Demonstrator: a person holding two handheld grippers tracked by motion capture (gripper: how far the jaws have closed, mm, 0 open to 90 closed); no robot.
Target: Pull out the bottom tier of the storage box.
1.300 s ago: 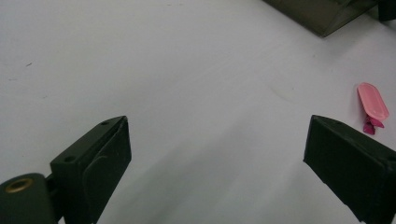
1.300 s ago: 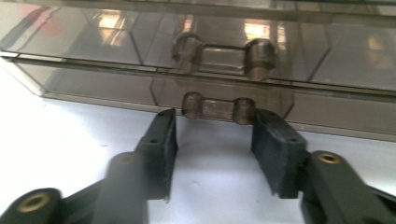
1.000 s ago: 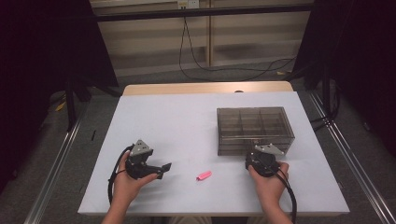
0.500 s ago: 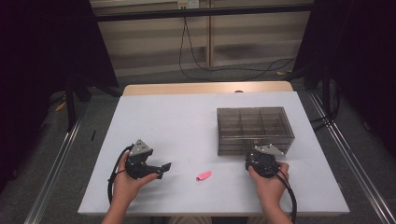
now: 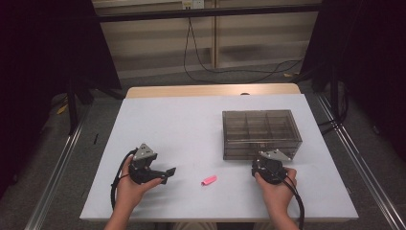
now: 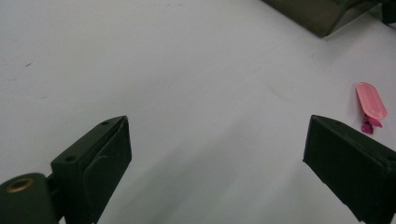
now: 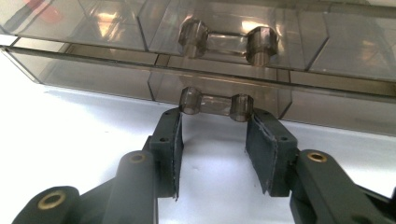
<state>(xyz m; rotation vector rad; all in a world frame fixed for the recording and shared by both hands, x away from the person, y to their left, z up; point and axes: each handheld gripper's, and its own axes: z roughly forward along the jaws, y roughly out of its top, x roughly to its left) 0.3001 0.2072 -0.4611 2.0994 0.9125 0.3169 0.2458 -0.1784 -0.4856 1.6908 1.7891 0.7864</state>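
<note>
The smoky clear drawer box [image 5: 261, 134] sat on the right half of the white table [image 5: 191, 124], its front facing you. In the right gripper view it showed two drawer fronts, one above the other, each with a clear bar handle on two round posts: the lower handle [image 7: 215, 103] and the upper handle [image 7: 228, 42]. Both drawers looked pushed in.

Your right gripper [image 7: 214, 140] was aimed straight at the lower handle. Its jaws stood at a moderate gap, just wider than the handle, with the tips right at the two posts, one on each outer side. You had not clamped down; whether the tips brushed the posts I could not tell, but the pads were not pressing on the bar. In the high view that gripper [image 5: 269, 165] sat at the near edge of the box, held in your right hand [image 5: 277, 189].

A small pink piece [image 5: 208, 180] lay flat on the table between your two hands, well apart from the box. In the left gripper view the same pink piece [image 6: 371, 101] lay off to the right, beyond the right jaw.

Your left gripper [image 5: 165, 172] rested low over the near left part of the table, pointing toward the pink piece, jaws spread wide with bare tabletop between them.
</note>
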